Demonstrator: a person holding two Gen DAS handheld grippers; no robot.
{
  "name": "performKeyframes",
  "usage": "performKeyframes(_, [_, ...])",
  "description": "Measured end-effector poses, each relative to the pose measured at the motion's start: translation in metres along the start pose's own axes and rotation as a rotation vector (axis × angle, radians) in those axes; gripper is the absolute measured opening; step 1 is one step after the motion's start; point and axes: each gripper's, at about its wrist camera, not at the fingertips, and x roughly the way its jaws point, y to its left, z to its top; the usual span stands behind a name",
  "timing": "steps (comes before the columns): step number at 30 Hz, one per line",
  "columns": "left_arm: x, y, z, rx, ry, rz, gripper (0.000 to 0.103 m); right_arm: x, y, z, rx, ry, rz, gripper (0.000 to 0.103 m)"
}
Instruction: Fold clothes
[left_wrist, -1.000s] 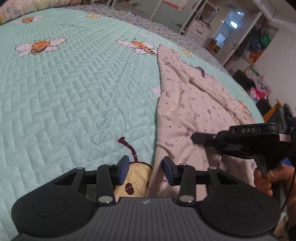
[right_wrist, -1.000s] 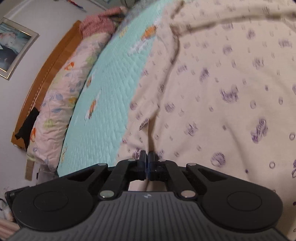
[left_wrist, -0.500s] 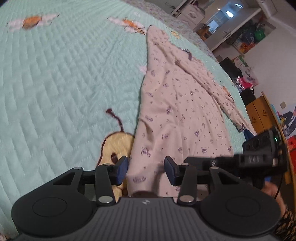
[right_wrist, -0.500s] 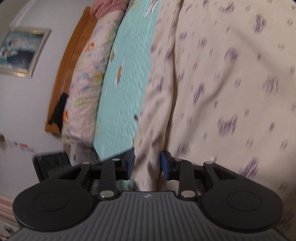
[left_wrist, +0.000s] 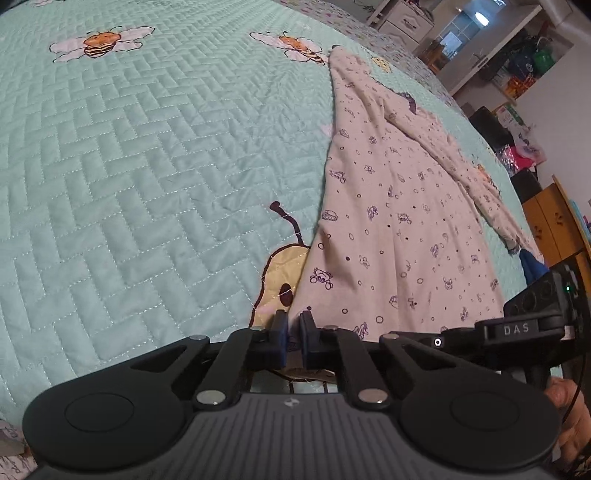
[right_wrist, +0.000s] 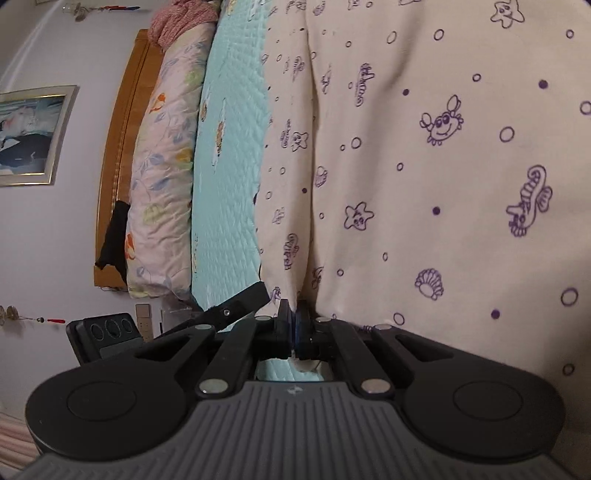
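A mint-green quilted bedspread (left_wrist: 140, 155) with 2 embroidered bees in view covers the bed, and 1 pale pink long-sleeved garment printed with purple sea creatures (left_wrist: 399, 229) lies flat on it, stretching away ahead of both claws. The left claw (left_wrist: 291, 338) is closing, its blue pads pinching the garment's near corner. The right claw (right_wrist: 294, 325) is clenched on the garment's hem, just right of the left one. Beyond the right claw stand 1 wooden headboard (right_wrist: 118, 147), 1 floral pillow roll (right_wrist: 162, 166) and 1 framed picture (right_wrist: 29, 133).
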Motion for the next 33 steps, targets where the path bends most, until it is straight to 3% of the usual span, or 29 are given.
performKeyframes(5, [-0.003, -0.010, -0.001, 0.040, -0.004, 0.099, 0.009, -0.003, -0.003, 0.003, 0.033, 0.004, 0.024, 0.003])
performKeyframes(8, [-0.010, -0.009, -0.005, 0.059, -0.010, 0.158, 0.008, -0.013, -0.002, 0.007, 0.033, 0.025, 0.032, 0.019])
performKeyframes(11, [-0.019, -0.008, -0.004, 0.045, -0.017, 0.159, 0.009, -0.034, 0.009, 0.016, -0.029, 0.011, 0.008, 0.031])
performKeyframes(13, [-0.031, -0.013, 0.003, 0.048, -0.069, 0.178, 0.009, -0.049, 0.017, 0.024, -0.078, -0.012, -0.011, 0.034])
performKeyframes(15, [-0.044, -0.023, 0.018, 0.050, -0.149, 0.103, 0.013, -0.062, 0.023, 0.042, -0.105, -0.073, -0.011, 0.034])
performKeyframes(17, [-0.041, -0.035, 0.039, 0.044, -0.202, -0.021, 0.026, -0.073, 0.030, 0.061, -0.134, -0.134, -0.014, 0.034])
performKeyframes(18, [-0.033, -0.044, 0.048, 0.066, -0.220, -0.059, 0.040, -0.073, 0.034, 0.074, -0.151, -0.167, -0.024, 0.034])
performKeyframes(19, [-0.023, -0.050, 0.057, 0.082, -0.232, -0.076, 0.046, -0.070, 0.039, 0.089, -0.171, -0.198, -0.033, 0.034])
performKeyframes(23, [0.048, -0.046, 0.075, 0.034, -0.170, -0.019, 0.046, -0.054, 0.056, 0.149, -0.213, -0.332, -0.032, 0.034])
performKeyframes(25, [0.068, -0.031, 0.067, 0.009, -0.151, 0.015, 0.027, -0.045, 0.062, 0.182, -0.213, -0.396, -0.013, 0.035])
performKeyframes(26, [0.066, -0.027, 0.063, 0.017, -0.180, 0.011, 0.026, -0.039, 0.064, 0.199, -0.208, -0.425, -0.019, 0.038])
performKeyframes(28, [0.063, -0.020, 0.062, 0.029, -0.172, -0.006, 0.026, -0.028, 0.061, 0.232, -0.214, -0.458, -0.122, 0.045])
performKeyframes(31, [0.056, -0.013, 0.071, -0.013, -0.143, -0.019, 0.026, -0.024, 0.052, 0.275, -0.219, -0.501, -0.326, 0.047])
performKeyframes(33, [0.051, -0.017, 0.075, 0.030, -0.154, 0.008, 0.029, -0.041, 0.052, 0.287, -0.258, -0.551, -0.285, 0.047])
